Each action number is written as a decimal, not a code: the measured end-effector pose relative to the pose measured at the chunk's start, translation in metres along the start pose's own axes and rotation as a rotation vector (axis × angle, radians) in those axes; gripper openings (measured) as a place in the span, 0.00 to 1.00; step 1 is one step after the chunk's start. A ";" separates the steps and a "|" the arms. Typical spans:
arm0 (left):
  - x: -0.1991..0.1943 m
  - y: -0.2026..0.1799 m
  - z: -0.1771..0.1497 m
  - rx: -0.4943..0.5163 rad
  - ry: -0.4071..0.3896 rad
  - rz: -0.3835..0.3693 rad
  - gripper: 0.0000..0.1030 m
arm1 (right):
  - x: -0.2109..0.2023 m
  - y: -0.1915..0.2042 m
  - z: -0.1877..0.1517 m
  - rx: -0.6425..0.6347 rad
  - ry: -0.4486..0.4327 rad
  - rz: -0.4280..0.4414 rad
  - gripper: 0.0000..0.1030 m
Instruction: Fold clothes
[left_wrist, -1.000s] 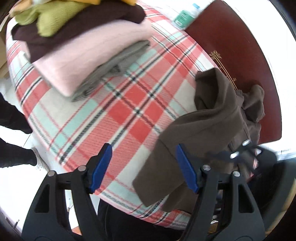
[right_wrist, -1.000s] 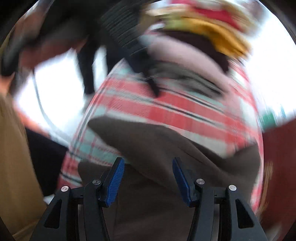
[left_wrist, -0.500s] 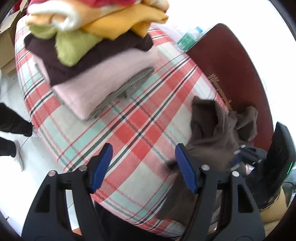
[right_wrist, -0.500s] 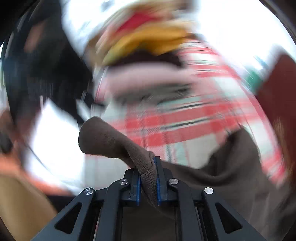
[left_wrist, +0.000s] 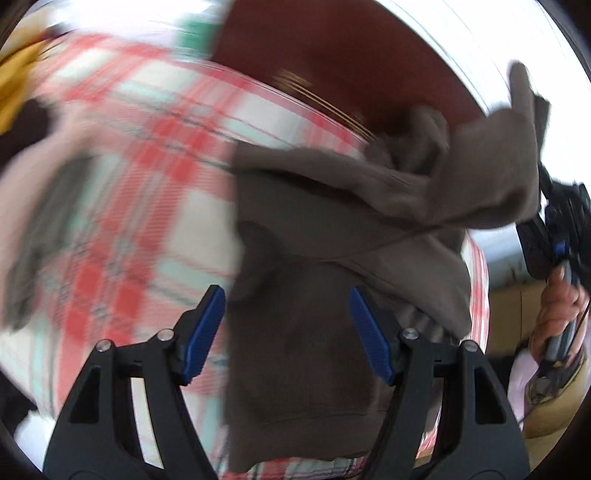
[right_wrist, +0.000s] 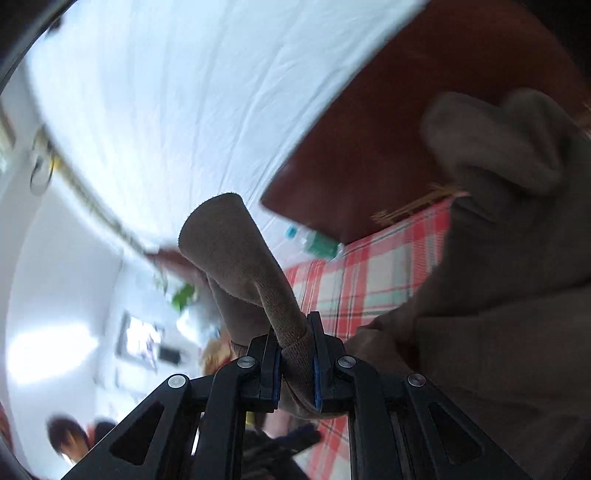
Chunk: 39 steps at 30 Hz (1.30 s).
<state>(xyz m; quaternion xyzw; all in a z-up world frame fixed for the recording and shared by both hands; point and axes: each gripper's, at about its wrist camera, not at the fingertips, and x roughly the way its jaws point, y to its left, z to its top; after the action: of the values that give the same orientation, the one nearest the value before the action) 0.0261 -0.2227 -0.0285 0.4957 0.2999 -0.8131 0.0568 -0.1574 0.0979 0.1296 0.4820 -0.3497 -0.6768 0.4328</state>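
A brown sweater (left_wrist: 317, 236) lies bunched on the red, white and mint plaid bedcover (left_wrist: 147, 192). My left gripper (left_wrist: 290, 332) hangs open above its lower part, blue pads on either side of the cloth without pressing it. In the right wrist view my right gripper (right_wrist: 293, 363) is shut on a brown cuff (right_wrist: 236, 251) of the same sweater (right_wrist: 509, 332), which sticks up past the jaws. In the left wrist view that right gripper (left_wrist: 554, 225) shows at the far right, held by a hand (left_wrist: 557, 306), with one part of the sweater lifted toward it.
A dark red headboard (left_wrist: 362, 62) borders the bed at the back. Blurred folded clothes, pink (left_wrist: 40, 173) and yellow (left_wrist: 18, 81), sit at the left. A green bottle (right_wrist: 321, 245) stands by the headboard. A white wall (right_wrist: 184, 92) and a person (right_wrist: 70, 439) fill the right view's left.
My right gripper closed on the sweater's cuff, rolled over and lifted it up to the right. My left gripper swung right, from over bare bedcover to over the sweater, still open.
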 end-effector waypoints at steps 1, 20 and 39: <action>0.012 -0.012 0.003 0.034 0.023 -0.003 0.69 | -0.008 -0.012 0.002 0.050 -0.029 -0.009 0.13; 0.070 -0.028 0.086 0.118 0.102 0.070 0.69 | -0.085 -0.184 -0.088 0.590 -0.118 -0.240 0.20; 0.073 -0.057 0.100 0.192 0.096 0.058 0.69 | -0.141 -0.138 -0.052 0.145 -0.098 -0.520 0.56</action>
<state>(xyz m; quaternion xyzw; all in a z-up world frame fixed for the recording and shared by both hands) -0.1099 -0.2154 -0.0324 0.5457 0.2084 -0.8115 0.0179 -0.1194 0.2780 0.0411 0.5519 -0.2824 -0.7609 0.1915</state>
